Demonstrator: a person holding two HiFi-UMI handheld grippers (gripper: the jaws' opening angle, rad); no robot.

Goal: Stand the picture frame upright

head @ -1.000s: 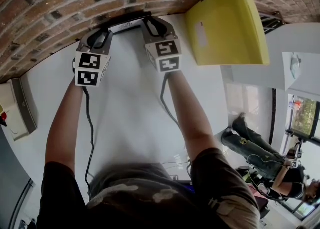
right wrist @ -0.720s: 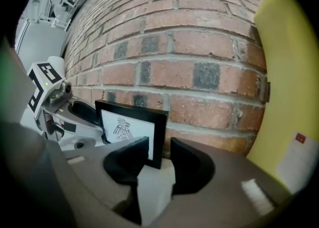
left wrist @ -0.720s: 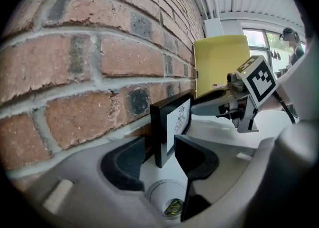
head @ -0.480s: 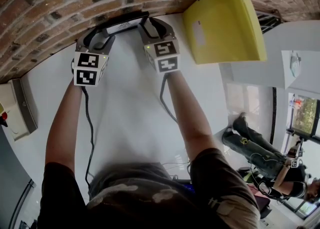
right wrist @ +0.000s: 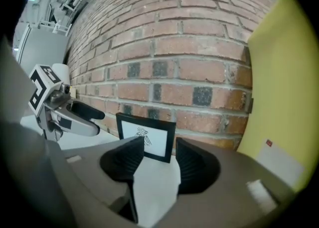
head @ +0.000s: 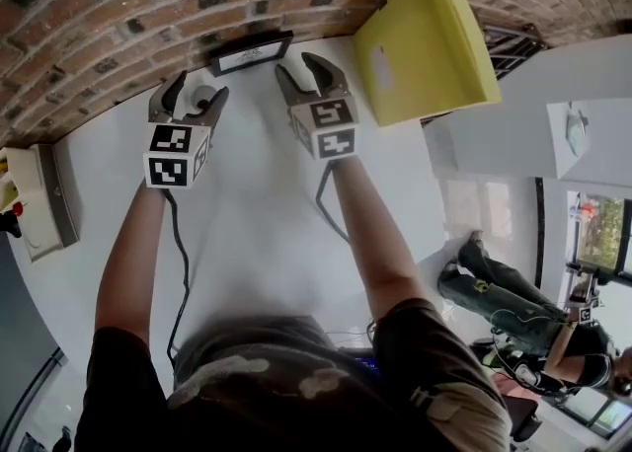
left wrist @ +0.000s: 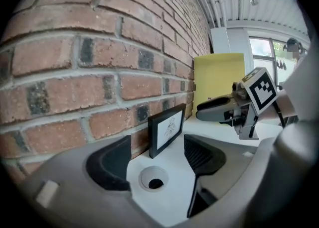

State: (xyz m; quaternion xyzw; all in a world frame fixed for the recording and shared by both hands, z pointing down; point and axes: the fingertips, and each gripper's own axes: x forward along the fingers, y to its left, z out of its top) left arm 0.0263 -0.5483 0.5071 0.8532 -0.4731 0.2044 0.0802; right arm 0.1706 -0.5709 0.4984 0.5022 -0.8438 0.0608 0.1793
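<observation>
A small black picture frame with a white print stands upright on the white table, leaning against the brick wall. It also shows as the frame in the left gripper view and the frame in the right gripper view. My left gripper is a little in front of it to the left, and my right gripper is just right of it. Both have just been opening their jaws. Nothing sits between either pair, and both are apart from the frame.
A large yellow folder leans against the brick wall at the right. A round hole sits in the white table in front of the frame. A beige box lies at the left edge. A person sits at far right.
Both grippers let go of the frame and drew back from the wall toward me, jaws spreading. The frame stays standing against the bricks.
</observation>
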